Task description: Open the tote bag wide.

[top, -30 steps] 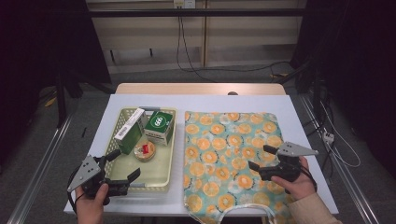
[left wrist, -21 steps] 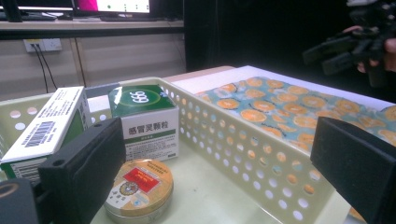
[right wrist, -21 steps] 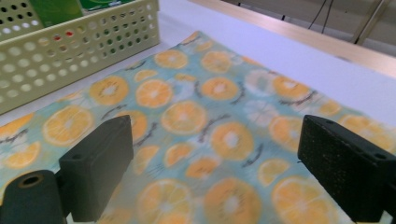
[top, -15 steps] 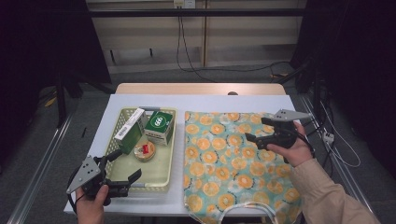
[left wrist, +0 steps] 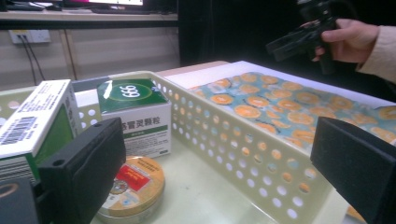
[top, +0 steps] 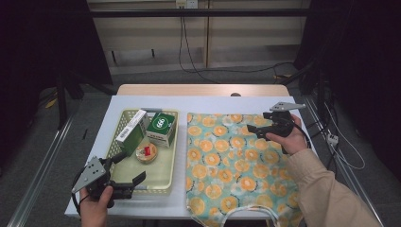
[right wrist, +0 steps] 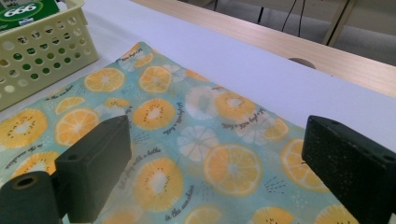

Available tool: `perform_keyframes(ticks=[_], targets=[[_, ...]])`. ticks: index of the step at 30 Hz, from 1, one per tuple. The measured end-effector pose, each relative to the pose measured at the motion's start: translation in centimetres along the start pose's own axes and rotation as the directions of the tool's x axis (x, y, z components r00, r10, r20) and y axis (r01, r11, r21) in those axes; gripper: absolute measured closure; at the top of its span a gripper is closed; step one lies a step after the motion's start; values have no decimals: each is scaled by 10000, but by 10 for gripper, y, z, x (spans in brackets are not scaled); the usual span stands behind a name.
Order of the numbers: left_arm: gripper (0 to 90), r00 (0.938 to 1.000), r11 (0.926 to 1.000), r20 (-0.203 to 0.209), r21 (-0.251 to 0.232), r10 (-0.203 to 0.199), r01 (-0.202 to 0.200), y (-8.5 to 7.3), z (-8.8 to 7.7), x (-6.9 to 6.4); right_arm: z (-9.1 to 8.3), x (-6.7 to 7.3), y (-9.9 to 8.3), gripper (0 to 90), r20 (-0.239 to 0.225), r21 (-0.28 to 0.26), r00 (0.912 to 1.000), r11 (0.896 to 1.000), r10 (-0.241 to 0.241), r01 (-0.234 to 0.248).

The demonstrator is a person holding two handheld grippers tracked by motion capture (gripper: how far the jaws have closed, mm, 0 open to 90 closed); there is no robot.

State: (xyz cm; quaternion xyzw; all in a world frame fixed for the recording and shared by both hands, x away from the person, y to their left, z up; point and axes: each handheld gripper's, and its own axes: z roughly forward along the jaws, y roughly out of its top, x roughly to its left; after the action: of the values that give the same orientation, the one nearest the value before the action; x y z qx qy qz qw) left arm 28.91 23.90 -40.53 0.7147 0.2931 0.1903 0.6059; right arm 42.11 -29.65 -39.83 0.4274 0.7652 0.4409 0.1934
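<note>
Right gripper (top: pixel 257 126) hangs above the far right part of the cloth (top: pixel 236 165), at about 2 o'clock from the table's centre. Its jaws stand wide apart and hold nothing. In the right gripper view they frame the orange-slice print near the cloth's far edge, with bare white table (right wrist: pixel 261 60) beyond at 12 o'clock. Whether the jaws touch the cloth cannot be told.

Left gripper (top: pixel 127 172) sits at the near left, about 8 o'clock, over the near end of the basket (top: pixel 163 182). Its jaws are also wide apart and empty. In the left gripper view one jaw is inside the basket and the other outside its right wall, so the perforated wall stands between them.

The cloth lies flat on the right half of the table, its left edge just beside the basket. A white cord loop (top: pixel 246 213) shows at its near edge, at 6 o'clock.

Contents of the basket, all in its far half:
- Green box (top: pixel 161 126) at the far right corner, upright.
- Long white-and-green box (top: pixel 131 131) just left of it, tilted.
- Round tin (top: pixel 146 153) near them at the middle, lying flat, closest to the left gripper.

Nothing lies on the cloth beneath the right gripper.
</note>
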Motion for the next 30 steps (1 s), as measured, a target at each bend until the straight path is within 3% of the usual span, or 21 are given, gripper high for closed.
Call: perform_keyframes(ticks=[9,11,22,30], targets=[[31,9992,9998,350,-90,-190,193,4,6,-2,8,-3,1,115,56,141,10000,9999,-44,44],[30,9994,9999,335,-74,-118,121,5,6,-1,9,-4,2,120,-117,19,9999,10000,21,-20],[28,9987,9996,438,91,-269,265,4,12,-3,19,-8,3,161,91,381,9998,9991,-173,170],[28,9984,9993,427,120,-358,353,2,12,-4,50,-11,6,179,303,873,9981,9948,-545,516]])
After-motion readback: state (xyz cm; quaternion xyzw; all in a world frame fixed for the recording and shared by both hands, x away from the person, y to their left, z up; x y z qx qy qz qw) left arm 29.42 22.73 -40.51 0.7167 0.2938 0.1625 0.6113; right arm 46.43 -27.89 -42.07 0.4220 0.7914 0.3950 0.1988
